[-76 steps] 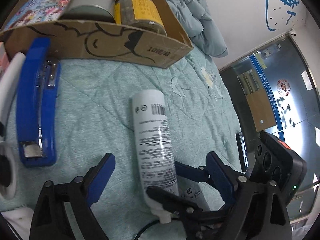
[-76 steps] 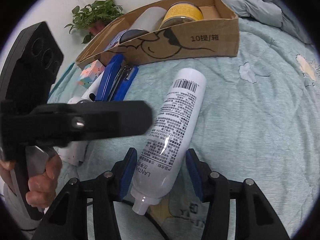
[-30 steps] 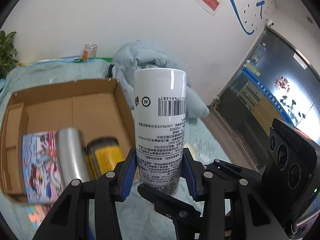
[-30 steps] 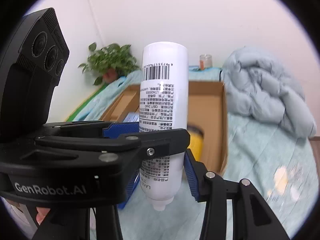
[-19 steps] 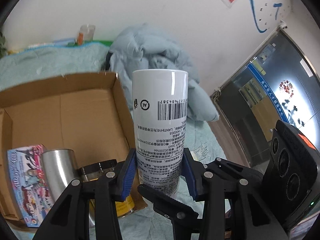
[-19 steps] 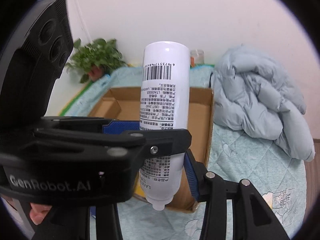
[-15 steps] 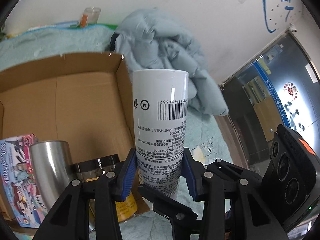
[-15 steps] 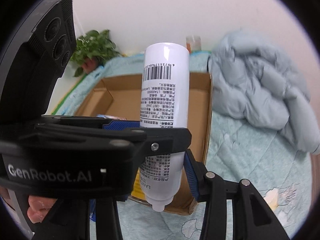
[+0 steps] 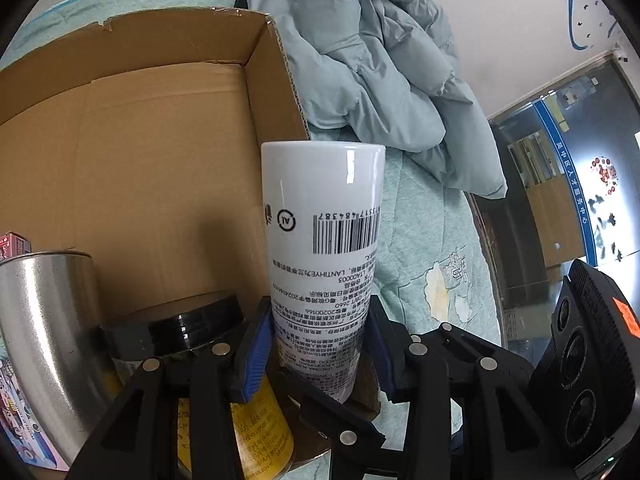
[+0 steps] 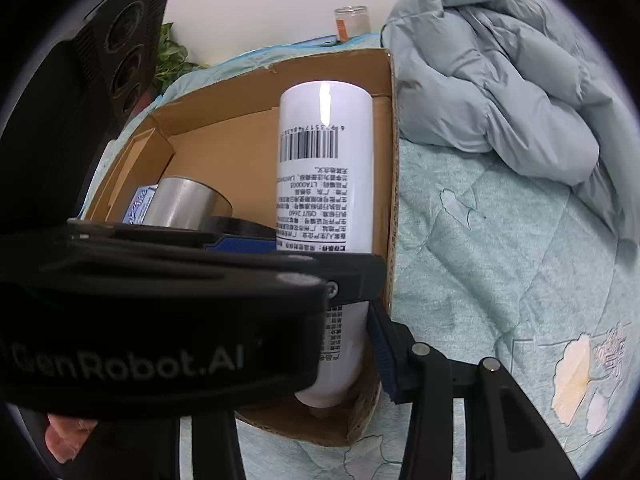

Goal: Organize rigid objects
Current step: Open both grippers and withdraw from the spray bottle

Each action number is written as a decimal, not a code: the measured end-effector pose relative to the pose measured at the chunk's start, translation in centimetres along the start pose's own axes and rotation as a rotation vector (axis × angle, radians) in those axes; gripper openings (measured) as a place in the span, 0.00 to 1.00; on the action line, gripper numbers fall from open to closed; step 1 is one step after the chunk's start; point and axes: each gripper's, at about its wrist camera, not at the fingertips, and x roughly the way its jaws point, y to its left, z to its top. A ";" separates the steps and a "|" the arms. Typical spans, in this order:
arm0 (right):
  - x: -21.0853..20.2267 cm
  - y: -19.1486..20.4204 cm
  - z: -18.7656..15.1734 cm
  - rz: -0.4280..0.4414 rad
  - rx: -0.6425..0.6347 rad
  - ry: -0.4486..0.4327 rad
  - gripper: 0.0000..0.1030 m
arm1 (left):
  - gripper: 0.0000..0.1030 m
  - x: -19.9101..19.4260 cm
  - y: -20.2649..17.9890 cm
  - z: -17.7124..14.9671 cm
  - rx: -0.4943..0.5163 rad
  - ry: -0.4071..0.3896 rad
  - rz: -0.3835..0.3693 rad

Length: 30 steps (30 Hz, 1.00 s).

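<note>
Left wrist: fingers flanking can

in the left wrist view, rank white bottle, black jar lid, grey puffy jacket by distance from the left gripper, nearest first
1. white bottle, clamped in the left gripper
2. black jar lid, just left, inside the cardboard box
3. grey puffy jacket, beyond the box, upper right

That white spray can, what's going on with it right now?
A person holds the white spray can nozzle-down with both grippers: the left gripper and the right gripper are each shut on its lower body. The can is at the right end of the cardboard box, its nozzle close to the box floor in the right wrist view. A steel cup and a yellow-labelled jar already sit beside it. The box rests on a light green quilt.
</note>
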 end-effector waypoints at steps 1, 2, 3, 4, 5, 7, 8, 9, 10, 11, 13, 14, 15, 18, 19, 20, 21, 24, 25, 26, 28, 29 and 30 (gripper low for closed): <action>0.0 0.0 0.0 -0.001 0.002 0.003 0.42 | 0.42 0.0 0.1 -0.2 0.002 0.004 -0.003; -0.1 0.2 0.0 -0.002 0.003 0.006 0.42 | 0.42 -0.2 0.2 -0.3 0.006 0.009 -0.007; -0.1 0.3 0.0 -0.004 0.004 0.007 0.42 | 0.42 -0.4 0.3 -0.3 0.007 0.009 -0.009; -0.1 0.4 0.0 -0.005 0.005 0.007 0.42 | 0.42 -0.5 0.3 -0.4 0.010 0.009 -0.005; 0.0 0.5 0.0 -0.003 0.008 0.008 0.43 | 0.43 -0.8 0.1 -0.6 0.016 0.006 0.005; 0.0 0.4 -0.2 0.018 0.019 0.008 0.43 | 0.42 -1.7 -0.3 -1.4 0.030 -0.010 0.037; 0.0 0.4 -0.3 0.032 0.026 0.011 0.45 | 0.42 -2.5 -0.5 -2.0 0.049 -0.031 0.056; 0.0 0.4 -0.4 0.030 0.028 0.008 0.45 | 0.43 -3.7 -0.8 -2.8 0.074 -0.061 0.072; -0.3 0.6 -0.8 -0.005 0.030 -0.004 0.45 | 0.46 -4.6 -0.9 -3.5 0.092 -0.082 0.081; -0.6 0.8 -0.9 -0.027 0.027 -0.018 0.46 | 0.49 -5.9 -0.9 -4.4 0.108 -0.111 0.085; -1.9 1.5 -1.7 -0.048 0.007 -0.079 0.55 | 0.54 -8.6 -0.9 -6.3 0.128 -0.174 0.095; -2.4 1.5 -2.1 -0.053 0.009 -0.103 0.62 | 0.55 -10.1 -0.8 -7.5 0.141 -0.210 0.105; -3.0 1.6 -2.7 -0.064 0.019 -0.135 0.64 | 0.57 -11.6 -0.6 -8.7 0.152 -0.245 0.117; -4.6 1.8 -5.0 -0.089 0.054 -0.205 0.64 | 0.69 -16.0 0.0 -12.9 0.178 -0.380 0.185; -5.1 2.0 -5.9 -0.105 0.059 -0.225 0.64 | 0.76 -17.3 0.2 -14.4 0.186 -0.434 0.220; -5.2 2.1 -6.4 -0.121 0.061 -0.239 0.66 | 0.81 -18.8 0.4 -16.3 0.196 -0.501 0.272; -5.7 2.5 -7.4 -0.151 0.060 -0.258 0.68 | 0.91 -20.1 0.6 -18.4 0.205 -0.567 0.351; -6.7 4.5 -10.2 -0.205 0.040 -0.288 0.79 | 1.00 -22.8 0.9 -24.6 0.242 -0.760 0.643; -7.0 5.6 -11.2 -0.208 0.026 -0.283 0.79 | 1.00 -23.3 1.1 -26.0 0.260 -0.772 0.693; -7.1 6.5 -11.8 -0.204 0.015 -0.282 0.79 | 1.00 -23.8 1.5 -27.5 0.267 -0.767 0.741; -7.6 8.7 -13.6 -0.195 -0.006 -0.306 0.79 | 1.00 -25.2 2.6 -29.8 0.238 -0.748 0.777; -7.8 9.4 -14.2 -0.195 0.000 -0.317 0.79 | 1.00 -26.0 3.3 -31.2 0.218 -0.741 0.766; -8.0 10.0 -14.8 -0.186 0.011 -0.325 0.79 | 1.00 -26.7 3.9 -32.4 0.206 -0.735 0.754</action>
